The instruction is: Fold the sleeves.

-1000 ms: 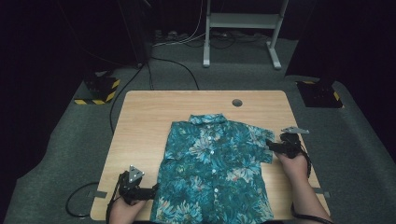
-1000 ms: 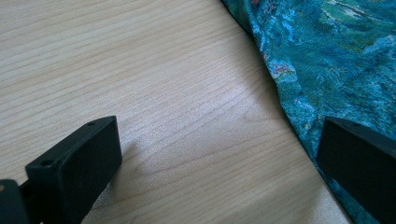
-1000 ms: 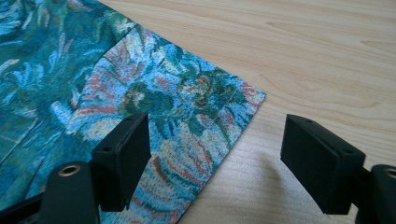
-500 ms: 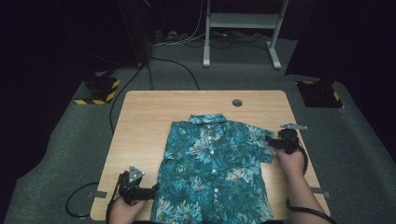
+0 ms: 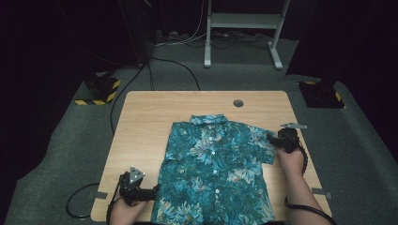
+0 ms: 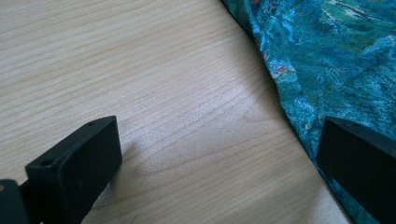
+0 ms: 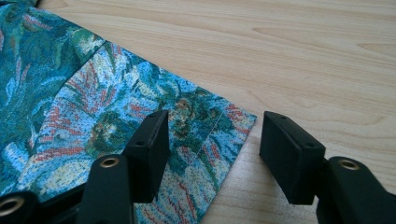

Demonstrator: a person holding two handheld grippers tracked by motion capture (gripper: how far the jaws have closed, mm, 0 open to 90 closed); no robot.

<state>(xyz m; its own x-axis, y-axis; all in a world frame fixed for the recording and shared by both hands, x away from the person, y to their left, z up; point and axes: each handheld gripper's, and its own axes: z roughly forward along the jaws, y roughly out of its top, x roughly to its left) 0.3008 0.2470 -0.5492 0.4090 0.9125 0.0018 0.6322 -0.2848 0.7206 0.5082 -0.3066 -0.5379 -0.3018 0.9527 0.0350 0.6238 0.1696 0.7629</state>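
You have open tabletop (image 5: 141,122) all along the far edge and down the left side; only a small round hole (image 5: 238,102) sits there, flush with the wood. The shirt (image 5: 213,173) lies flat across the middle to the near edge, low enough to pass over. Your left tool (image 5: 151,192) and right tool (image 5: 272,138) flank it, near bare side strips.

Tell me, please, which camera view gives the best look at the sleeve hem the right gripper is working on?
The right gripper view: the sleeve hem lies flat on the table, between the right gripper jaws, which have just been closing. The high view shows that sleeve small; the left gripper view shows the shirt's lower edge instead.
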